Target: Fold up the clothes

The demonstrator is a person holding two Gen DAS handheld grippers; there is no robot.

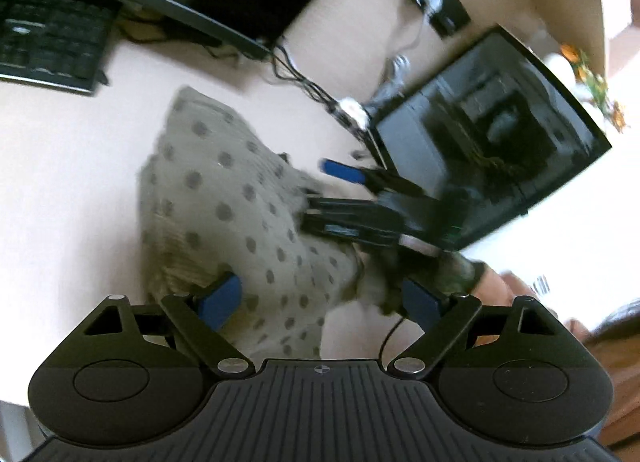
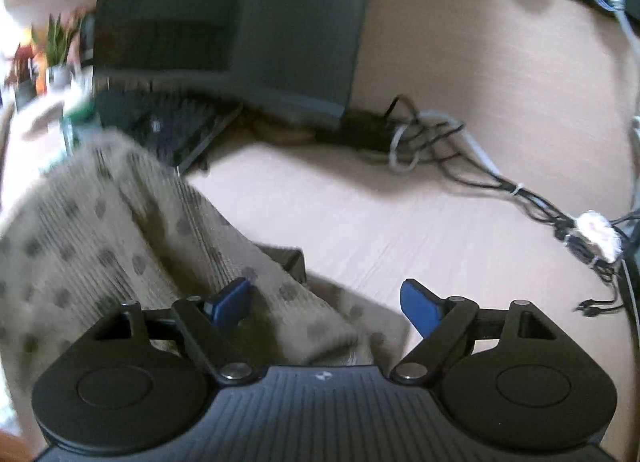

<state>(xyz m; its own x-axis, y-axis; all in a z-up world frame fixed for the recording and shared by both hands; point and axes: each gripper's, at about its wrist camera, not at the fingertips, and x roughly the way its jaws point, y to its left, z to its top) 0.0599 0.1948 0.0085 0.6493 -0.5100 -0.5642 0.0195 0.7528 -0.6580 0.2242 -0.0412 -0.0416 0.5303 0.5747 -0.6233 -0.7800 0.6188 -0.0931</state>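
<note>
Garment: a dotted beige cloth (image 1: 224,198) lies bunched mid-surface, near the laptop (image 1: 488,134).
Left tongs (image 1: 320,302): spread wide, holding nothing.
Right tongs (image 2: 328,302): spread wide over the cloth's near fold, empty.
Risk: a dragged hem could likely snag the cable tangle (image 2: 424,138) or nudge the laptop.

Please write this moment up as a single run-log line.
task: fold clothes | left gripper: open, over polka-dot garment | right gripper: open, over garment | garment: bunched on desk | grasp: none seen
</note>
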